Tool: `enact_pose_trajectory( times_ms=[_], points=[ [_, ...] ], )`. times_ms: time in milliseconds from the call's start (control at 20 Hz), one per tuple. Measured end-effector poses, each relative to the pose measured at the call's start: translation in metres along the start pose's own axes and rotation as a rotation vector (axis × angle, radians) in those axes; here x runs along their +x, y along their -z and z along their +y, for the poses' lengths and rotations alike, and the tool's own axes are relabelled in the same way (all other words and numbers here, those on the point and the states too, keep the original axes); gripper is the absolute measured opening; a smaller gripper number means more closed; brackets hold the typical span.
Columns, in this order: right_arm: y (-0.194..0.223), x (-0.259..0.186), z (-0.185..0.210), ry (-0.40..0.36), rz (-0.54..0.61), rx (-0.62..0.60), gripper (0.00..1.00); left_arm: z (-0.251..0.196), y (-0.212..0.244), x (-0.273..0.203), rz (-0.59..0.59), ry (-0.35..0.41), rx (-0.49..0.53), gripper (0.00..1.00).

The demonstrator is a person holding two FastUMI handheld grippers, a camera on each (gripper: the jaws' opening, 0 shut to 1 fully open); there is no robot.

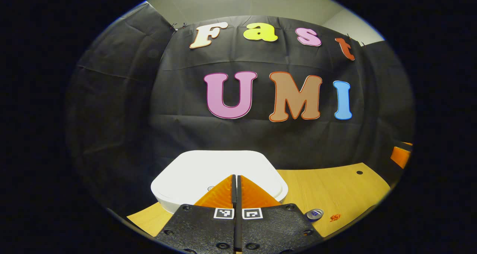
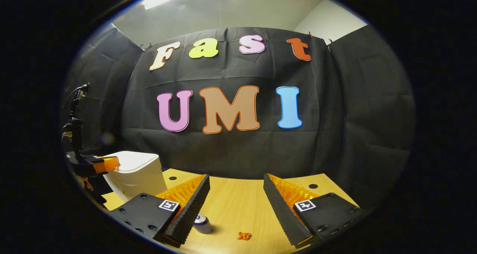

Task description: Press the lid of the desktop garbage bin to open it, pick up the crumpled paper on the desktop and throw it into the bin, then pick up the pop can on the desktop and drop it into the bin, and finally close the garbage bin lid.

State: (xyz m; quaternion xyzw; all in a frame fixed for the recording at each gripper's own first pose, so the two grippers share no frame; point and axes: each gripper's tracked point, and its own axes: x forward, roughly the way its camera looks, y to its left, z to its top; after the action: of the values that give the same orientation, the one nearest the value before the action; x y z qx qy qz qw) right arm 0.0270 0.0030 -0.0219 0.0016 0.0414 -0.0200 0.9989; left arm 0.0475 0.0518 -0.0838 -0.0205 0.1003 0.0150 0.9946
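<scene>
The white garbage bin [image 1: 208, 170] stands on the wooden desk with its lid down. My left gripper [image 1: 236, 176] is shut, empty, its tips over the middle of the lid; whether they touch it I cannot tell. The right gripper view shows that left gripper [image 2: 108, 163] at the bin's [image 2: 136, 173] left top edge. The pop can [image 1: 314, 214] stands right of the bin, with a small orange crumpled paper [image 1: 335, 218] beside it. My right gripper [image 2: 236, 179] is open above the desk, the pop can [image 2: 203, 224] and the paper [image 2: 244, 235] below and between its fingers.
The wooden desk [image 2: 238, 205] has small round holes near its back edge. Black cloth walls close in the back and both sides. A dark stand with cables [image 2: 74, 127] rises at the far left behind the bin.
</scene>
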Motion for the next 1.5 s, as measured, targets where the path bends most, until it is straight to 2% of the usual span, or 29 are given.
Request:
enact_pose_trajectory(
  times_ms=[150, 200, 250, 450, 600, 850, 1000, 1100, 1200, 1350, 1500],
  points=[
    [0.007, -0.005, 0.001, -0.001, 0.013, -0.009, 0.96, 0.0, -0.018, 0.001, -0.031, -0.004, -0.011, 0.0],
    [0.009, -0.008, 0.002, -0.002, 0.021, -0.011, 0.99, 0.0, -0.029, 0.002, -0.045, -0.003, -0.008, 0.0],
    [0.011, -0.009, 0.002, -0.002, 0.026, -0.012, 0.96, 0.001, -0.04, 0.001, -0.068, -0.003, 0.0, 0.0],
    [0.014, -0.017, -0.005, 0.011, 0.028, -0.016, 0.96, -0.002, -0.085, -0.009, -0.165, 0.007, 0.011, 0.0],
    [0.019, -0.02, -0.01, 0.014, 0.037, -0.001, 0.96, -0.008, -0.104, -0.021, -0.211, 0.02, -0.003, 0.0],
    [0.039, -0.017, -0.017, 0.009, 0.069, 0.008, 0.96, -0.015, -0.096, -0.045, -0.219, 0.028, -0.014, 0.0],
    [0.074, -0.008, -0.022, -0.007, 0.142, -0.001, 0.99, -0.027, -0.083, -0.058, -0.203, 0.063, -0.016, 0.0],
    [0.101, 0.0, -0.023, -0.022, 0.2, -0.009, 0.96, -0.035, -0.075, -0.066, -0.193, 0.089, 0.01, 0.0],
    [0.13, 0.009, -0.023, -0.051, 0.27, -0.003, 1.0, -0.041, -0.073, -0.073, -0.199, 0.105, 0.046, 0.18],
    [0.173, 0.025, -0.023, -0.08, 0.381, -0.024, 0.97, -0.039, -0.071, -0.075, -0.22, 0.079, 0.068, 0.99],
    [0.215, 0.04, -0.023, -0.106, 0.486, -0.043, 0.97, -0.037, -0.063, -0.077, -0.201, 0.056, 0.066, 0.94]
  ],
)
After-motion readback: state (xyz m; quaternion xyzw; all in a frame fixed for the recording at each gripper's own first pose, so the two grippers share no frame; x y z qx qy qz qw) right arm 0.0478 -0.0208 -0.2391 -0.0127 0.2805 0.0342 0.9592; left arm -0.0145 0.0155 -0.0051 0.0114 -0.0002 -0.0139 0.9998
